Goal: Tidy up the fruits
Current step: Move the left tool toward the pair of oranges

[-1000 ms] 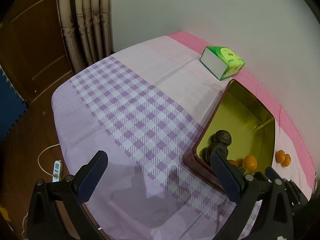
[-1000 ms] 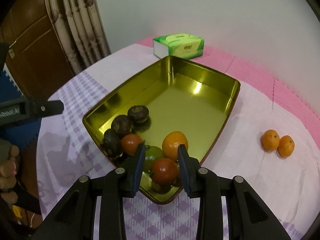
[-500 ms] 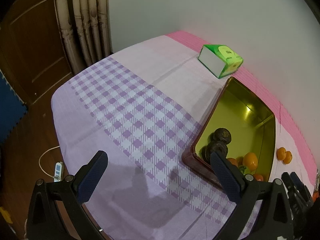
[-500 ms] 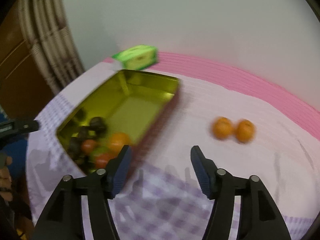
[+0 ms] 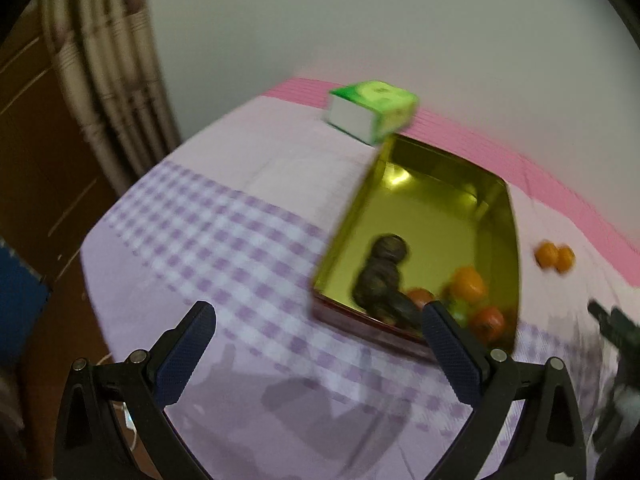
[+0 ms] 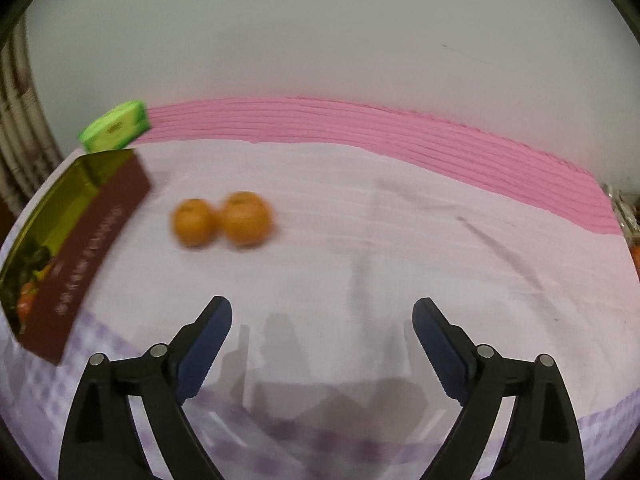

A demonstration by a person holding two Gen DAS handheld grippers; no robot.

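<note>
Two small oranges point(image 6: 222, 220) lie side by side on the pale cloth, ahead and to the left of my right gripper point(image 6: 322, 312), whose jaws are opening with nothing between them. The same oranges point(image 5: 554, 257) show at the right in the left wrist view. A gold-lined tin tray point(image 5: 436, 204) with a dark red outer wall point(image 6: 92, 236) holds dark round fruits point(image 5: 384, 272), an orange point(image 5: 468, 284), red tomatoes point(image 5: 486, 322) and a green fruit, crowded at its near end. My left gripper point(image 5: 316, 318) hangs open and empty over the checked cloth, its right finger in front of the tray's near corner.
A green tissue box point(image 5: 372, 112) stands behind the tray near the wall. A pink striped band point(image 6: 400, 128) runs along the table's far edge. Curtains point(image 5: 104, 80) and a wooden door are at the left. The right gripper's body point(image 5: 616, 328) shows at the left wrist view's right edge.
My right gripper left the tray, swung right toward the two loose oranges and opened wide. The left wrist view shifted right, so the tray's inside and its fruits show more fully.
</note>
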